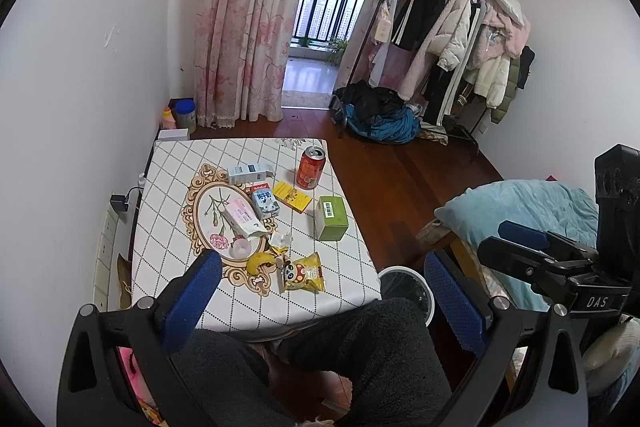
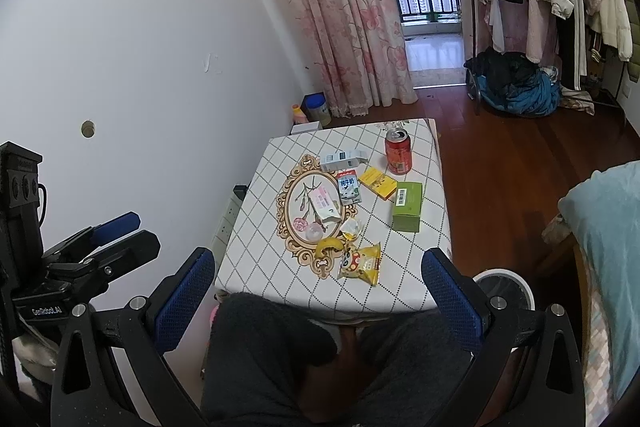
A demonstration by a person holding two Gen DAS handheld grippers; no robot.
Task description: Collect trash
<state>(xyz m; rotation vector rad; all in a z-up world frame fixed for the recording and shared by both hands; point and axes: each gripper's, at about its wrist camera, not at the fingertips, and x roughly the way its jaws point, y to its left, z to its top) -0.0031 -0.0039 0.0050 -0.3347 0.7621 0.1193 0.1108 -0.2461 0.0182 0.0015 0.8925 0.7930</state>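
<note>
Both claws, left and right, are held apart and empty, low in frame. Litter, including a red can and snack packet, is spread mid-frame on the worktop; a bin is stationed lower right for deposit.

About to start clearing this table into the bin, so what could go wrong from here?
1. The red can stands upright and opened near the table's far right edge; a nudge from the tongs could tip it, and it may still hold liquid.
2. The bin sits low by the table's near right corner, partly hidden by the person's knee, so drops may miss.
3. The yellow snack bag overlaps the banana peel; one grab may drag both.
</note>
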